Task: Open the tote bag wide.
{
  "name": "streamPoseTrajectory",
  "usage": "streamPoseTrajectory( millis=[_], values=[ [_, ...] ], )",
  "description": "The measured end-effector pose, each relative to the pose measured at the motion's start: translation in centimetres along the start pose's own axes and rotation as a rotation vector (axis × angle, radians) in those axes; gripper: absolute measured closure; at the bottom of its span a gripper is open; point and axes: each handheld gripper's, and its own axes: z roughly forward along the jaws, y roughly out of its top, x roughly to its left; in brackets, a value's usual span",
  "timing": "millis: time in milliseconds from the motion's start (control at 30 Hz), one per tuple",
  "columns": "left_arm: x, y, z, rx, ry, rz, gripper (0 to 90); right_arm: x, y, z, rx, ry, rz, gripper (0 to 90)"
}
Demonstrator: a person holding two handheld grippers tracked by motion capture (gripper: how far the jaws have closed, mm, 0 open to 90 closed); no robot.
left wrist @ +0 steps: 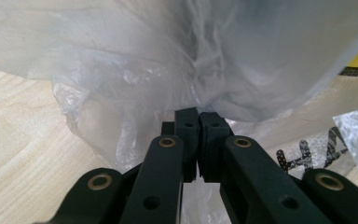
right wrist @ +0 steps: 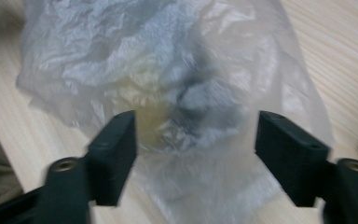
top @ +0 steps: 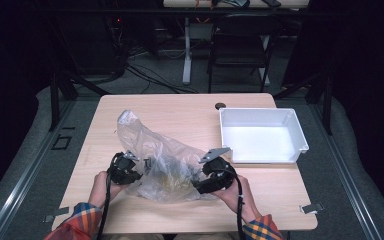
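Plastic bag [top: 160, 160] lies crumpled on the table [top: 130, 105] between both hands. Left gripper [top: 128, 172] is clamped tight on the bag's film, likely anchoring it, while right gripper [top: 211, 181] hangs with jaws spread wide, gripping nothing, probably seeking a fresh hold.

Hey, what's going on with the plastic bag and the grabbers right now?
Left gripper shut on plastic bag. Right gripper open, bag between jaws, unpinched. White bin off to side, nothing blocking.
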Motion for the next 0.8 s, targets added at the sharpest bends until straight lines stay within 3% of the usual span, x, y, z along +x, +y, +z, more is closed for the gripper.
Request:
streamPoseTrajectory(
  millis=[133, 300, 400, 533, 700, 767, 800],
  values=[
    [0.2, -0.1, -0.6, 0.000, -0.034, -0.019, 79.8, 0.0, 0.2, 1.7, 0.020, 0.014, 0.001, 67.1],
    [-0.1, -0.4, -2.7, -0.035, -0.067, -0.033, 62.5, -0.5, -0.3, 1.7, 0.006, -0.007, 0.027, 85.2],
    [-0.6, -0.8, -4.1, -0.066, -0.060, -0.049, 48.6, -0.5, -0.5, 1.7, 0.014, -0.019, 0.023, 89.8],
    [-0.9, -0.8, -5.6, -0.146, -0.027, -0.066, 39.8, -0.4, -0.6, 1.9, 0.007, -0.044, 0.017, 90.0],
    [-1.4, 0.3, -6.3, -0.262, 0.028, -0.076, 42.3, -0.4, -0.6, 1.7, -0.008, -0.050, 0.016, 90.0],
    [-1.4, 0.7, -6.0, -0.283, 0.040, -0.071, 50.9, -0.4, -0.6, 1.6, -0.019, -0.054, 0.017, 90.0],
    [-1.4, 0.8, -5.9, -0.280, 0.033, -0.069, 59.6, -0.4, -0.6, 1.5, -0.025, -0.055, 0.018, 90.0]
  ],
)
